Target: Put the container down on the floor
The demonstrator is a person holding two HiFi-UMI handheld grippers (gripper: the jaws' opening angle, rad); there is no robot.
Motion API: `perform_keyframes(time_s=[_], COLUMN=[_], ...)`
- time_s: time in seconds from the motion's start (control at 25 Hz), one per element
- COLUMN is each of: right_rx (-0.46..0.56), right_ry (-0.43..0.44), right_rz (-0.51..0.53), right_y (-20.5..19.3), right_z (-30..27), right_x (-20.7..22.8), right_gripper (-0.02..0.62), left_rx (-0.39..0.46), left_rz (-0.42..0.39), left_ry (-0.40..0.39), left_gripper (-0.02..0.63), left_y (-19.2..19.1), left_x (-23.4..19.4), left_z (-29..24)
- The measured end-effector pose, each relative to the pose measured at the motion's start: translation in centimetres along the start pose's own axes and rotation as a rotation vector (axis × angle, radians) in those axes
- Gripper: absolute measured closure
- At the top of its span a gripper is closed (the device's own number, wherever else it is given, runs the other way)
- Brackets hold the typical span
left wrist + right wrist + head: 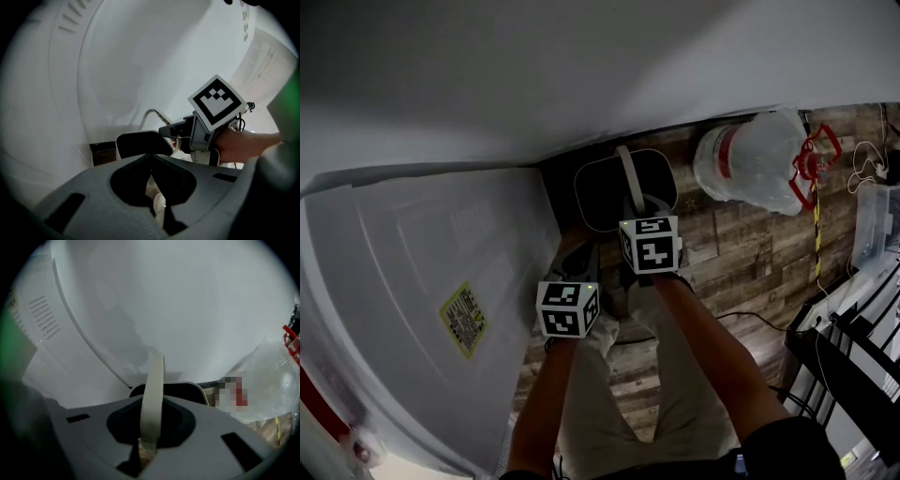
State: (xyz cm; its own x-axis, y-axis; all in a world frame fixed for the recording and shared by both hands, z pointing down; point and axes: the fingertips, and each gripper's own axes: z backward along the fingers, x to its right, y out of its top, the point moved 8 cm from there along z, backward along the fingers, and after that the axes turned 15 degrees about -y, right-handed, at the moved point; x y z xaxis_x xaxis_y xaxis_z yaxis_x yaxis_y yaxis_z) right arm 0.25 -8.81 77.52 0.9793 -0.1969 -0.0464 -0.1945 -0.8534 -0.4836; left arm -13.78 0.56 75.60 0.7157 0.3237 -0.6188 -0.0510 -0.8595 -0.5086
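The container (623,187) is a dark bucket with a pale rim and a cream bail handle (153,399). It is low over the wooden floor (741,253), close to the wall, and I cannot tell whether it touches the floor. My right gripper (632,204) is right above it, shut on the raised handle, which runs up between its jaws (148,442). The left gripper (572,274) hangs lower left of the container, jaws together on nothing (152,180). In the left gripper view the container (138,143) sits beyond the jaws, with the right gripper (174,132) over it.
A big white appliance (422,309) fills the left side, and a white wall runs along the top. A clear water jug (750,159) with red fittings lies to the right of the container. A clear plastic box (874,220), a black rack (853,352) and cables stand at the far right.
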Motion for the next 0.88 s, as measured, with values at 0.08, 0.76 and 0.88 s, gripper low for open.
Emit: perform_keyframes(time_s=[0.08,0.76,0.88], right_rx=[0.004,0.003,-0.002], right_ry=[0.002,-0.004,-0.004], right_rz=[0.003,0.005,-0.014], right_y=[0.0,-1.9,-1.9], right_z=[-0.7,-5.7,-6.1], right_x=[-0.4,-1.1,-1.1], right_gripper=[0.563,0.563,0.563], left_rx=[-0.002,0.005,0.007], left_rz=[-0.018,0.024,0.024], left_ry=[0.008,0.002,0.010], left_gripper=[0.589,0.589,0.589], left_y=[-0.1,-2.1,-2.3], left_x=[-0.5,-3.3,-3.9], left_z=[-0.3,-2.7,-2.7])
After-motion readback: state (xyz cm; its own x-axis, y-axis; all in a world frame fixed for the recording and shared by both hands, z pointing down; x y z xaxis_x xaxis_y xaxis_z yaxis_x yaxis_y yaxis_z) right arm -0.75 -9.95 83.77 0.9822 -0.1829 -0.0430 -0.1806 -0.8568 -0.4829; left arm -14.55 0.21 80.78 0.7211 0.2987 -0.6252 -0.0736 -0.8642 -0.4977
